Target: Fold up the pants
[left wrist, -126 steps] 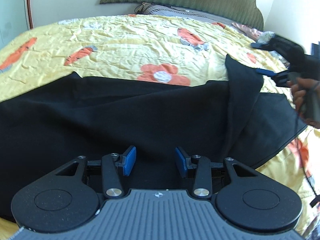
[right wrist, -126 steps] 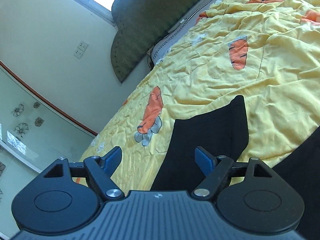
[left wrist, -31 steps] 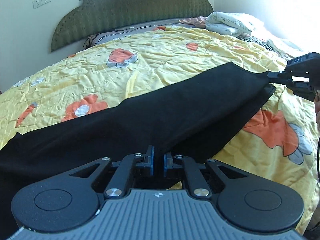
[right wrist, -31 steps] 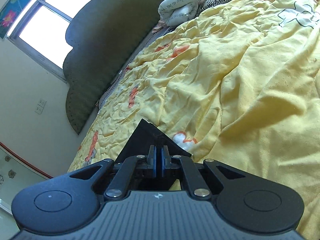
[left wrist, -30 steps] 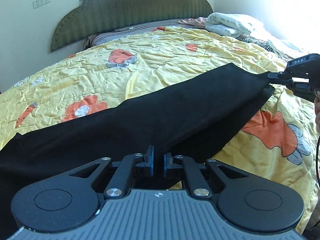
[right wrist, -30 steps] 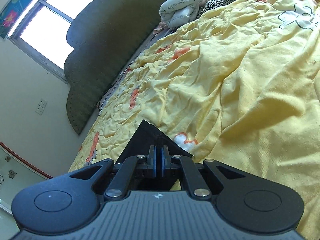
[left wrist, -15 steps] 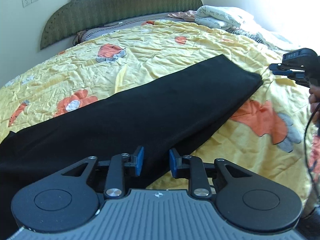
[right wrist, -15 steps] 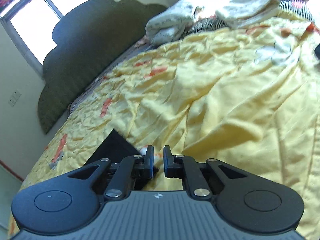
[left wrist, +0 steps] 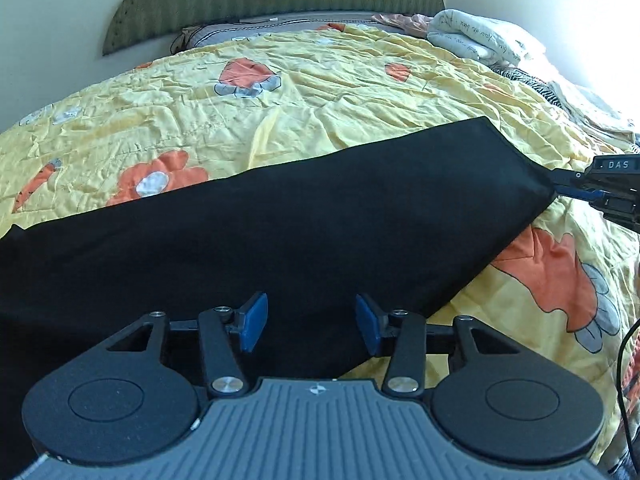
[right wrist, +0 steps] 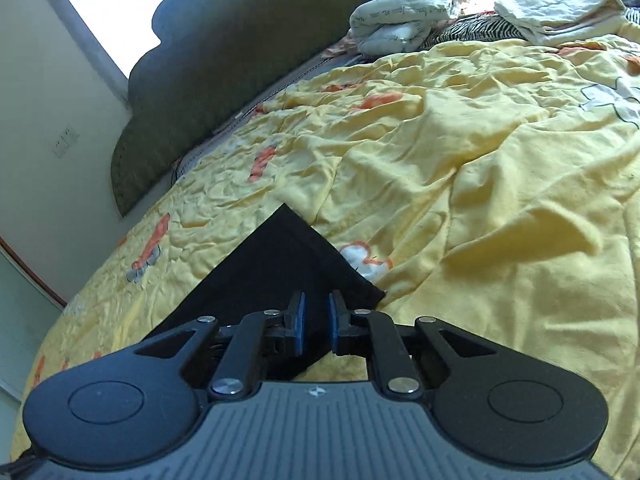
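The black pants (left wrist: pixel 288 232) lie flat on the yellow flowered bedspread (left wrist: pixel 320 80), folded lengthwise into one long band. My left gripper (left wrist: pixel 306 322) is open, its blue pads apart over the near edge of the pants, holding nothing. My right gripper (right wrist: pixel 316 320) has its pads slightly apart just above the pants' hem corner (right wrist: pixel 288 256), not clamped on cloth. The right gripper also shows in the left wrist view (left wrist: pixel 600 190) at the far right hem end.
A green padded headboard (left wrist: pixel 272 4) stands at the far side of the bed. Folded white bedding and a striped cloth (right wrist: pixel 420 20) are piled at the head corner. A window (right wrist: pixel 116 8) and wall sockets are behind. A black cable (left wrist: pixel 624 368) hangs at the right.
Both grippers were shut on the pants a second ago and have let go. The left jaws have opened wide, the right only slightly. The pants now rest flat on the bed.
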`<state>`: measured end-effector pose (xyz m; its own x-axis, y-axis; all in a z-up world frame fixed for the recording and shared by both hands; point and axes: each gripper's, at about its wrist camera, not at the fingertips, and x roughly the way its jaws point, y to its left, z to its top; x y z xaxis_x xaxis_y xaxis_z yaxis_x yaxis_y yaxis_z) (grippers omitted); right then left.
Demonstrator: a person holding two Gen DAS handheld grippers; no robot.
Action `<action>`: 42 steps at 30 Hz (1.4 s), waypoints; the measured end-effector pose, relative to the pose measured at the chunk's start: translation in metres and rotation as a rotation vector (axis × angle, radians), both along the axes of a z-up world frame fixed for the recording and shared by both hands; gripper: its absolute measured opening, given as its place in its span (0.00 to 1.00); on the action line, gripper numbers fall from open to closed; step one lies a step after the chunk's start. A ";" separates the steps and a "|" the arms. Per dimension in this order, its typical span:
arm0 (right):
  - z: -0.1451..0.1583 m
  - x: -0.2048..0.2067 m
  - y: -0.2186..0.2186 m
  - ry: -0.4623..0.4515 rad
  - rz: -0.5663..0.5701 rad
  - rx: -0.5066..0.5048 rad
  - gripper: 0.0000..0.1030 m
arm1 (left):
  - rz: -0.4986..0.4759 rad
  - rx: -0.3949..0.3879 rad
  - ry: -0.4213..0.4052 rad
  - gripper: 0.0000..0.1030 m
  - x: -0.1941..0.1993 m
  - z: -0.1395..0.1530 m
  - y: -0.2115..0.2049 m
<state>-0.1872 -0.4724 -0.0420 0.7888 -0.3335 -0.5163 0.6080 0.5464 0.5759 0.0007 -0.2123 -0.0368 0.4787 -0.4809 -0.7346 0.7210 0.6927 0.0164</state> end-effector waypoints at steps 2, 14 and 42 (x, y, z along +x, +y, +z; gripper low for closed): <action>-0.003 -0.009 -0.002 -0.017 0.011 0.057 0.20 | -0.009 -0.014 -0.037 0.51 -0.008 0.004 -0.002; -0.029 -0.003 -0.008 -0.204 0.051 0.262 0.45 | 0.053 -0.081 -0.015 0.56 -0.004 0.016 0.003; -0.026 0.052 -0.023 -0.159 0.056 0.147 0.25 | 0.148 -0.039 0.089 0.69 0.030 0.007 -0.004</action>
